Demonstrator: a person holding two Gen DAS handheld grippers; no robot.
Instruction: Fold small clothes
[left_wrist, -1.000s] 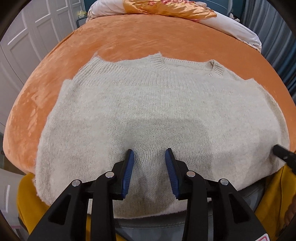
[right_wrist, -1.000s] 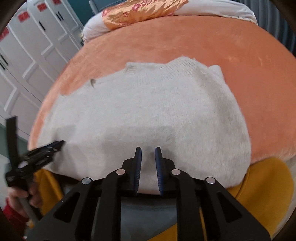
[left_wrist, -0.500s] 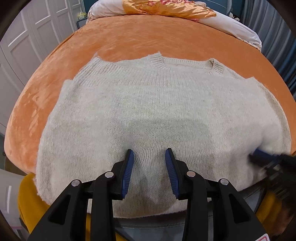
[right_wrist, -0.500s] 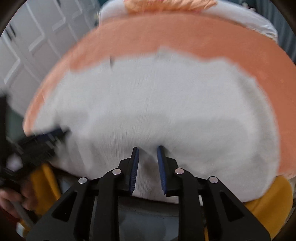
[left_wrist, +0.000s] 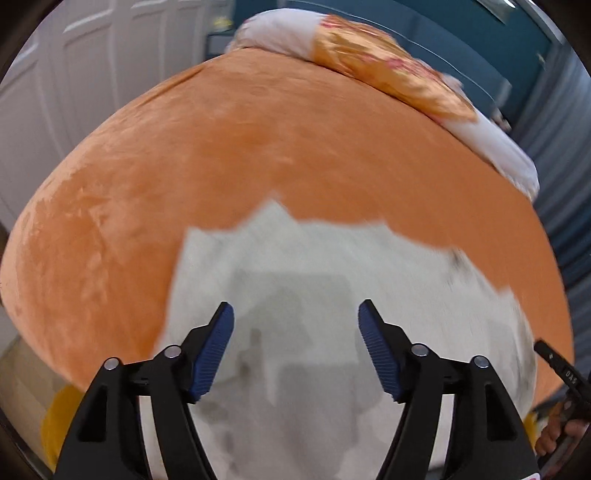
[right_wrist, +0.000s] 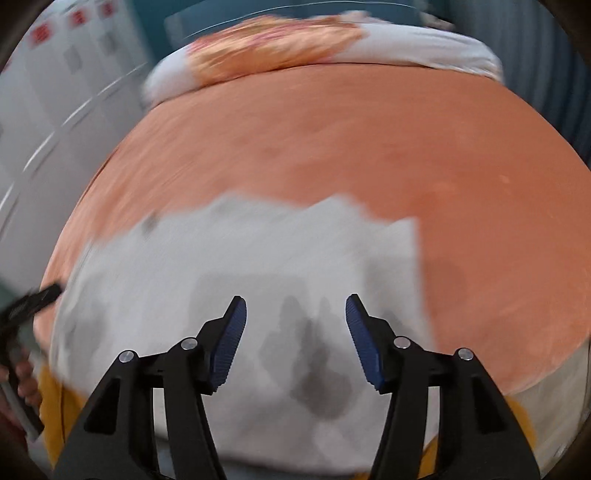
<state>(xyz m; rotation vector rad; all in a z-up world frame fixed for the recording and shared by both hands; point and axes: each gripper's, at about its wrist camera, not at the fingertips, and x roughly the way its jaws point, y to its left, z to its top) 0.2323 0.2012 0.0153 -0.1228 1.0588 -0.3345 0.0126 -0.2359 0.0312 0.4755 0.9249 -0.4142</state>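
While both grippers' jaws open empty, the cream sweater lies blurred, flat.

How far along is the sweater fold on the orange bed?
Done: the cream sweater lies on the orange bedcover; blur hides any fold. In hand: nothing; the left claw and right claw are opening, pads clear of the knit. Left: the remaining folds.
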